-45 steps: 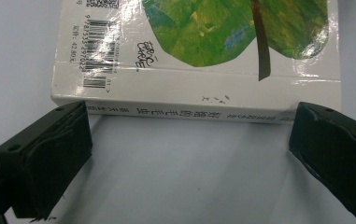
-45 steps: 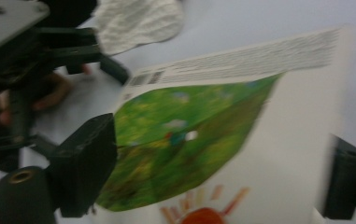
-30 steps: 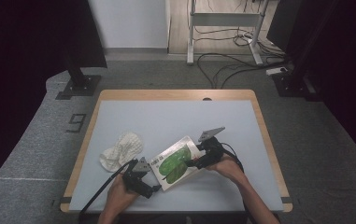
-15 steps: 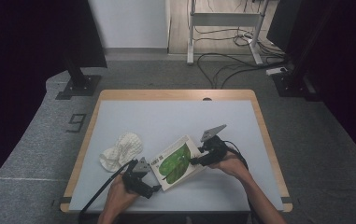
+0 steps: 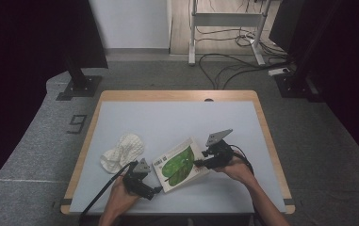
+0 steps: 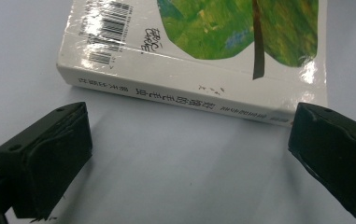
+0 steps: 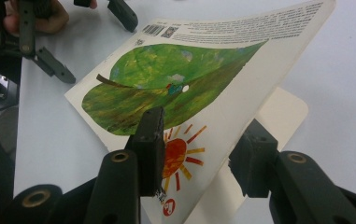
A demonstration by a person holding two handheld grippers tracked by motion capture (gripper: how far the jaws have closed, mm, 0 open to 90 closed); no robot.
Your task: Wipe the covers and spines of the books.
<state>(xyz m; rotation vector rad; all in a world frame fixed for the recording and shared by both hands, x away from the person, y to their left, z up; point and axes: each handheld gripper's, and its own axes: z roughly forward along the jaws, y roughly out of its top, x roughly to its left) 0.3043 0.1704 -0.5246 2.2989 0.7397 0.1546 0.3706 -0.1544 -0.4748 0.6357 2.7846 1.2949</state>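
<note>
A hardcover book (image 5: 179,165) with a green leaf on its cover lies on the pale table (image 5: 177,117) between my two grippers. My left gripper (image 6: 189,144) stands open just short of the book's spine (image 6: 189,88), touching nothing. In the high view it sits at the book's near left corner (image 5: 152,182). My right gripper (image 7: 203,149) has just been closing on the cover's free edge, one pad on top by the printed sun and one beneath. The cover (image 7: 166,84) is tilted up off the page (image 7: 283,112) below. In the high view this gripper (image 5: 200,163) is at the book's right edge.
A crumpled white cloth (image 5: 120,151) lies left of the book, close to my left hand. The table's wooden rim (image 5: 262,122) runs around the pale top. Black stands and cables sit on the grey floor beyond the far edge.
My right gripper's jaws have drawn in on the book's right edge and the hand has shifted slightly. The left hand and the cloth have not moved.
</note>
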